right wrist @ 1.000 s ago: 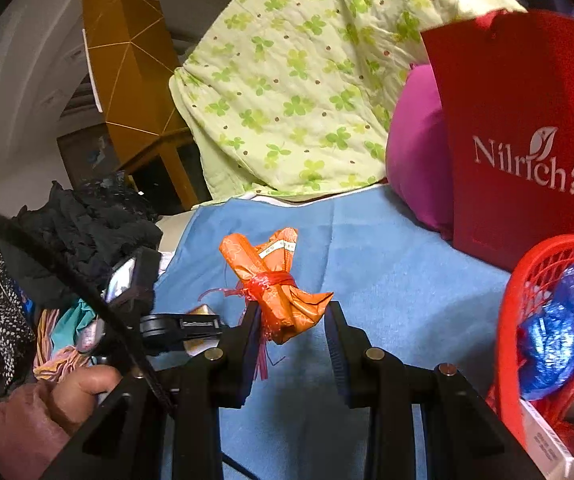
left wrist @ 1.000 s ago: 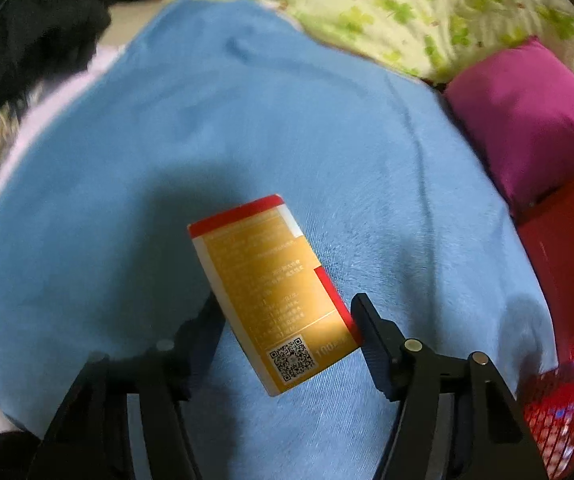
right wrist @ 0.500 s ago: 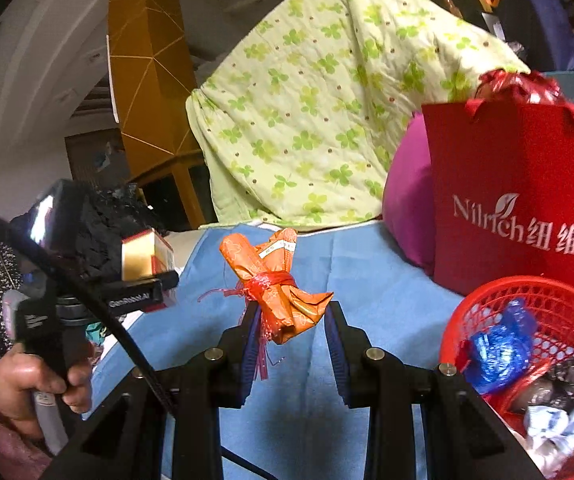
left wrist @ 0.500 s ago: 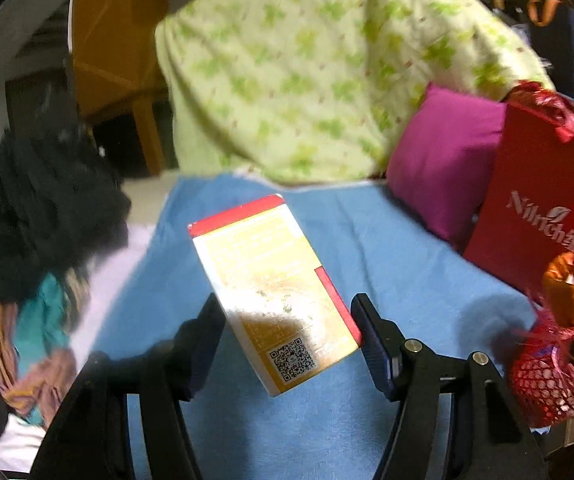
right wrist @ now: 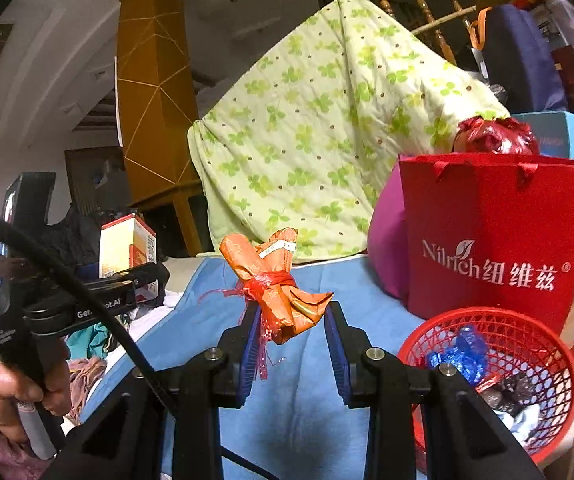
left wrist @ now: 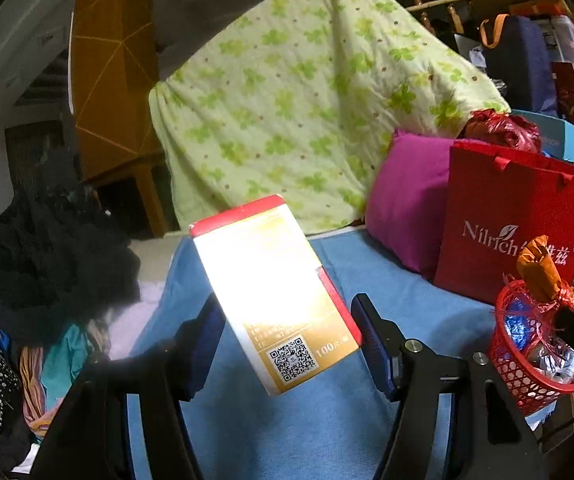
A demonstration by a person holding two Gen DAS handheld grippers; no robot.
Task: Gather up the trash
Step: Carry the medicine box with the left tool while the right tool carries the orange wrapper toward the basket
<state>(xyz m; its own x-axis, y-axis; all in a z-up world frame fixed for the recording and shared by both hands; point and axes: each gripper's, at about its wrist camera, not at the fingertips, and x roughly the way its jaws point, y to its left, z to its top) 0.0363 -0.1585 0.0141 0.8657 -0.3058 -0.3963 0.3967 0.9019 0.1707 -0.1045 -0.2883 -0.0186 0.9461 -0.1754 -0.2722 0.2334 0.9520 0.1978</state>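
My left gripper (left wrist: 287,332) is shut on a gold and red carton (left wrist: 275,300) with a QR code, held tilted above the blue sheet (left wrist: 287,432). My right gripper (right wrist: 291,336) is shut on an orange wrapper bundle (right wrist: 279,288) tied with red ribbon, held above the sheet to the left of the red mesh basket (right wrist: 527,332). The basket holds blue foil and other scraps. In the left wrist view the basket (left wrist: 527,384) stands at the right with the bundle (left wrist: 539,268) above it. The left gripper with its carton (right wrist: 127,244) shows at the left of the right wrist view.
A red Nilrich paper bag (right wrist: 495,240) stands behind the basket, beside a magenta pillow (left wrist: 407,200). A green clover quilt (left wrist: 307,100) hangs at the back. A heap of dark clothes (left wrist: 39,252) lies at the left edge of the bed.
My left gripper has lifted the carton off the sheet and tilted up to face the room. My right gripper has risen a little with the bundle, and more of the basket shows.
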